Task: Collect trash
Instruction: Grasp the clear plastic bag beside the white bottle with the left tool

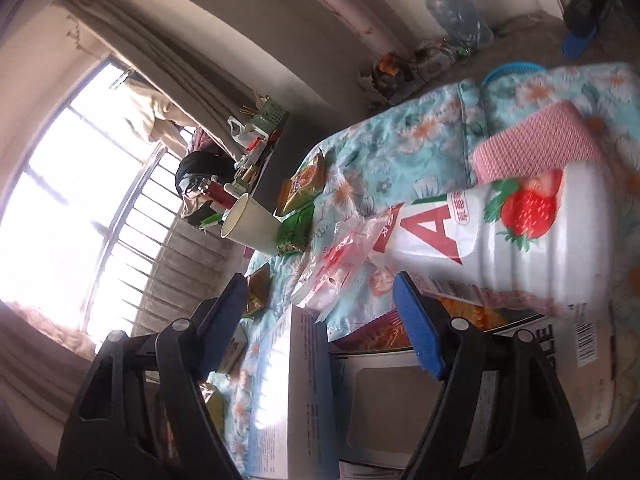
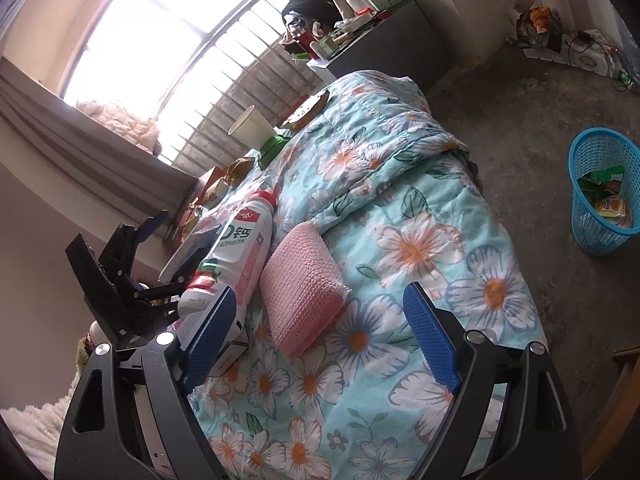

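Note:
A white strawberry drink bottle (image 1: pixel 520 236) lies on the floral quilt (image 1: pixel 400 152), just beyond my left gripper's right fingertip. My left gripper (image 1: pixel 324 312) is open and empty over a cardboard box (image 1: pixel 304 392). In the right wrist view the bottle (image 2: pixel 236 252) lies beside a pink sponge (image 2: pixel 304 288). My right gripper (image 2: pixel 320 340) is open and empty, just short of the sponge. The left gripper (image 2: pixel 128 248) shows at the left there. A paper cup (image 1: pixel 250 222) and snack wrappers (image 1: pixel 304 184) lie farther along the bed. A crumpled clear wrapper (image 1: pixel 340 264) lies beside the bottle.
A blue mesh bin (image 2: pixel 604 192) holding some wrappers stands on the concrete floor to the right of the bed. A cluttered grey cabinet (image 2: pixel 380 48) stands by the barred window (image 2: pixel 168 40). A large water jug (image 1: pixel 456 12) stands by the far wall.

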Action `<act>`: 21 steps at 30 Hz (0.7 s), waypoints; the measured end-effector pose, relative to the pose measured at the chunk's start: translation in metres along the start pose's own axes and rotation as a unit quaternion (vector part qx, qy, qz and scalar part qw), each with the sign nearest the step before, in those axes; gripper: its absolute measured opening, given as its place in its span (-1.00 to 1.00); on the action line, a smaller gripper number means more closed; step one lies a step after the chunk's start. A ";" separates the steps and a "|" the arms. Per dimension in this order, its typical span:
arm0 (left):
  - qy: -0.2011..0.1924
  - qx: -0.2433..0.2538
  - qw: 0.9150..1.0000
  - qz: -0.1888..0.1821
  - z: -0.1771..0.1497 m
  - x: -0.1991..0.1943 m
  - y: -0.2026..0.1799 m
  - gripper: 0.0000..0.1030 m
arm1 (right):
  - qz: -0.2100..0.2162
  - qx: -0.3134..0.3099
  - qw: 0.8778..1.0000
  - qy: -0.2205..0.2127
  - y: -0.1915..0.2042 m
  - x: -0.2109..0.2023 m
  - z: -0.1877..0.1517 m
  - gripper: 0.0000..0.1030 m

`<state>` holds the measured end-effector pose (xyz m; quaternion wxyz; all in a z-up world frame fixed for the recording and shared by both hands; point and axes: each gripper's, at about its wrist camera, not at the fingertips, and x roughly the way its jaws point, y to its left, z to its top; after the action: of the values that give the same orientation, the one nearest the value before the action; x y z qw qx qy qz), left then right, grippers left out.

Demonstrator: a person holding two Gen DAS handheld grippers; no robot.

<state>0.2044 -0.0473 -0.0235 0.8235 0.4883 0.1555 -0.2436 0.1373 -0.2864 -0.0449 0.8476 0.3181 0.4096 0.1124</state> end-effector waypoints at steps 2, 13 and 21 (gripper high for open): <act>0.007 0.022 1.000 0.002 0.003 0.011 -0.004 0.37 | 0.003 0.007 1.000 0.003 -0.004 0.004 0.003 0.62; 0.033 0.089 0.995 -0.010 0.005 0.036 -0.013 -0.23 | 0.036 0.021 0.999 0.033 -0.013 0.024 0.010 0.62; 0.046 0.070 0.996 -0.025 0.000 0.035 -0.008 -0.73 | 0.038 0.026 0.997 0.058 -0.014 0.044 0.007 0.61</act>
<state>0.2286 -0.0592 -0.0468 0.7728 0.5515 0.1880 -0.2517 0.1704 -0.2800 -0.0778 0.8092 0.3478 0.4485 0.1519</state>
